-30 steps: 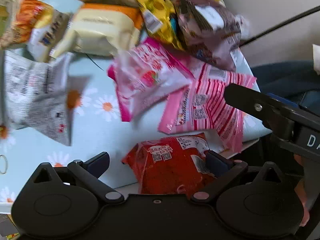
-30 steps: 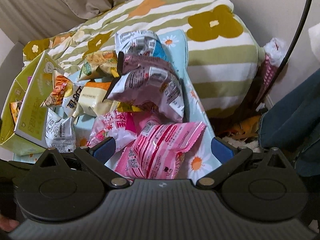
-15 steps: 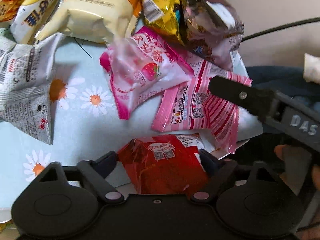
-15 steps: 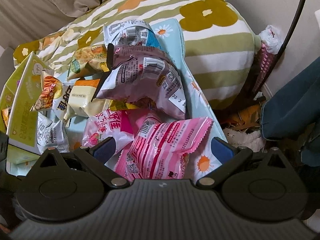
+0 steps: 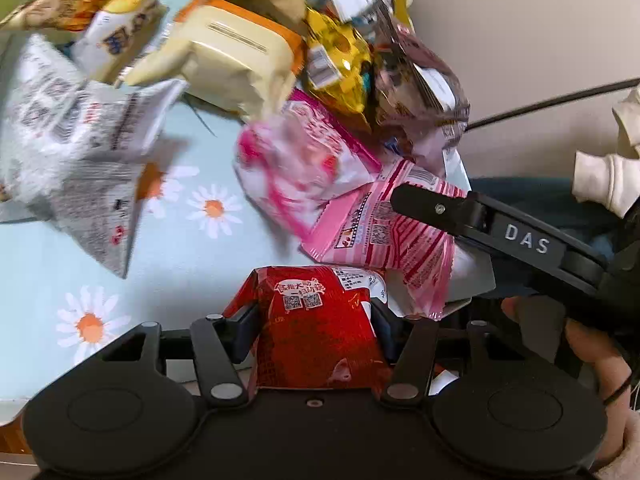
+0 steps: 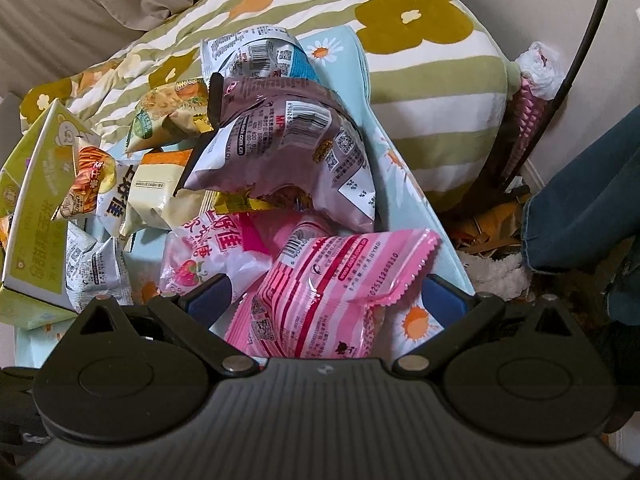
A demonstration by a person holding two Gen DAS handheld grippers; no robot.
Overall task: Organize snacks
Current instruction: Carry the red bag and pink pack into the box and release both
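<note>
Left wrist view: sits low behind the left gripper (image 5: 314, 330), looking forward and slightly down across the daisy-print cloth (image 5: 188, 256); very near, a red snack packet (image 5: 316, 328) fills the lower centre between its fingers; the right gripper (image 5: 472, 216) enters from the right edge.

Right wrist view: sits behind the right gripper (image 6: 326, 300), higher and further back, looking down over the snack pile toward a striped floral pillow (image 6: 432, 80) and the wall.

Shared ground: the pink striped packet (image 5: 384, 228) (image 6: 332, 288); the strawberry packet (image 5: 296, 164) (image 6: 200, 256); the mauve bag (image 5: 420, 92) (image 6: 288, 148); the cream packet (image 5: 228, 60) (image 6: 158, 192); the same cloth (image 6: 404, 184).
</note>
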